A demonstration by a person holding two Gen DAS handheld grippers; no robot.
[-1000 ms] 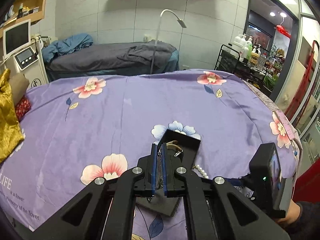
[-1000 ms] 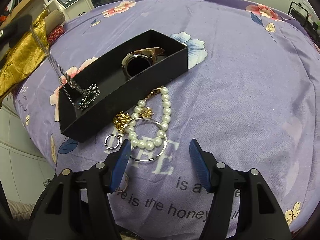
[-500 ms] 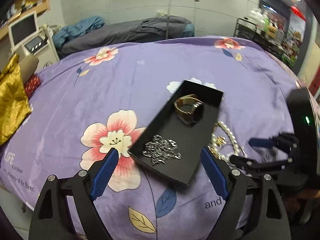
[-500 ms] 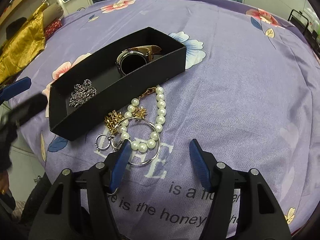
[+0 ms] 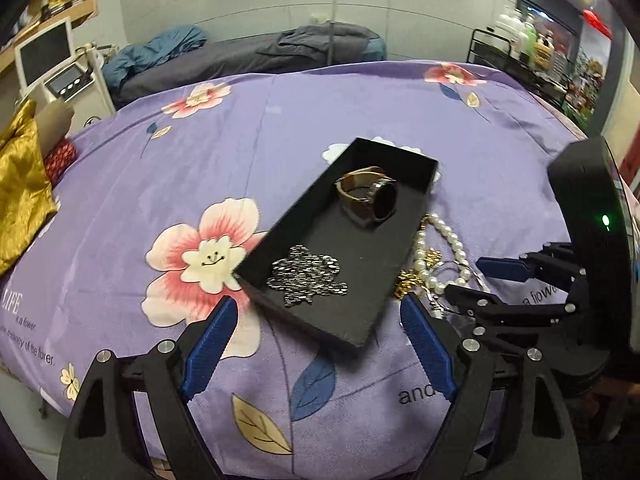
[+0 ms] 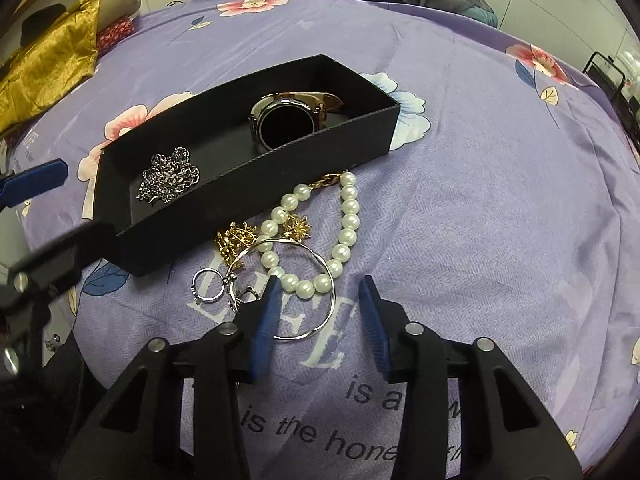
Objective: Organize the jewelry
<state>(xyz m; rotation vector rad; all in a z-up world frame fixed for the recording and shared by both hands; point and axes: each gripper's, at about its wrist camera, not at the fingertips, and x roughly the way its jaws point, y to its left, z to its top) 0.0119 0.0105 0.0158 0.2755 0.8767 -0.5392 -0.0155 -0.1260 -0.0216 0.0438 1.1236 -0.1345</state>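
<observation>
A black box (image 6: 280,160) lies on the purple floral bedspread, holding a silver chain (image 6: 170,176) in a heap and a watch (image 6: 286,124). In front of it lie a pearl bracelet (image 6: 348,216), a silver bangle (image 6: 288,241), gold pieces (image 6: 234,240) and a silver ring (image 6: 206,286). My right gripper (image 6: 320,284) is closing, with the nearest pearls and the bangle between its pads, which do not press on them. My left gripper (image 5: 316,308) stands open and empty at the near end of the box (image 5: 304,196), just before the chain (image 5: 306,276).
A gold cloth (image 5: 20,192) hangs at the bed's left side. Behind the bed are a grey treatment couch (image 5: 260,56), a machine with a screen (image 5: 44,56) and a trolley of bottles (image 5: 520,48). The bedspread's front edge drops off just below both grippers.
My left gripper opened, dropped the chain into the box and sank lower. The right gripper's jaws have narrowed around the pearls and bangle.
</observation>
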